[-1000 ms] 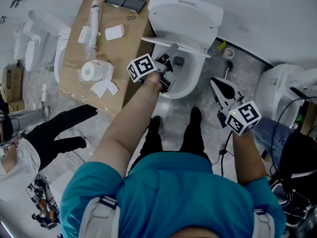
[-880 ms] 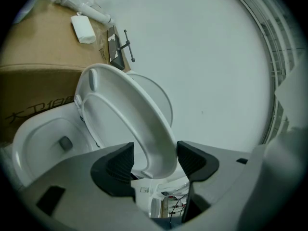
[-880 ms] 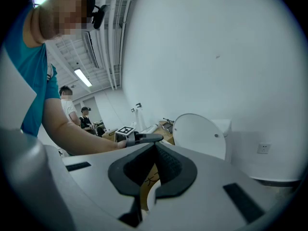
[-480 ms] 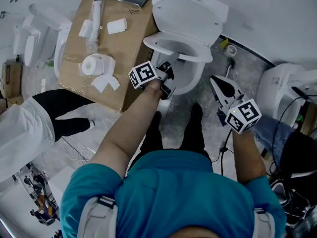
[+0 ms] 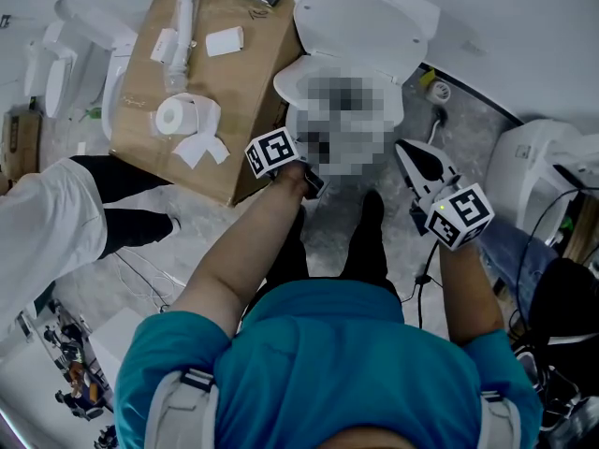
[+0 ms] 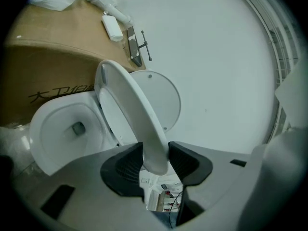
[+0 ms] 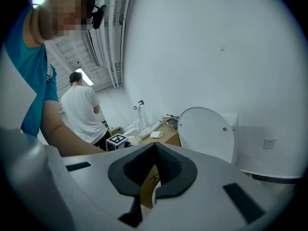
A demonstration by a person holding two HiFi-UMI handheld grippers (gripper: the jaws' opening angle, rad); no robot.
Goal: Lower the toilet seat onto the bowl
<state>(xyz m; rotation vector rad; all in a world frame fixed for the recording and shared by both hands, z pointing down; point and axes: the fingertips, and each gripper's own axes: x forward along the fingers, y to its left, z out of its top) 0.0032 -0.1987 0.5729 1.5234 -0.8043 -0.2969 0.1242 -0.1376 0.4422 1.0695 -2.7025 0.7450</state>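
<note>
Between closing left gripper [image 6: 155, 160] pads, a glossy white toilet seat [image 6: 127, 107], clamped.
Oval, tilted over bowl [image 6: 53, 134], lengthwise away from jaws; right gripper [image 7: 153, 170] jaws together.

This reads as a bare workshop or test room for bathroom fittings, not a home bathroom. In the head view, 3 toilets stand loose on a rough concrete floor [image 5: 468, 124]: a white toilet [image 5: 365, 21] at 12 o'clock, a second toilet [image 5: 61, 82] at 10 o'clock and a third toilet [image 5: 533, 171] at 3 o'clock. A cardboard box [image 5: 234, 110] at 11 o'clock serves as a bench for plumbing parts [image 5: 182, 26] and a paper roll [image 5: 173, 117]. Cables [image 5: 419, 293] trail at 4 o'clock. In the right gripper view, exposed pipes [image 7: 115, 47] run overhead.
</note>
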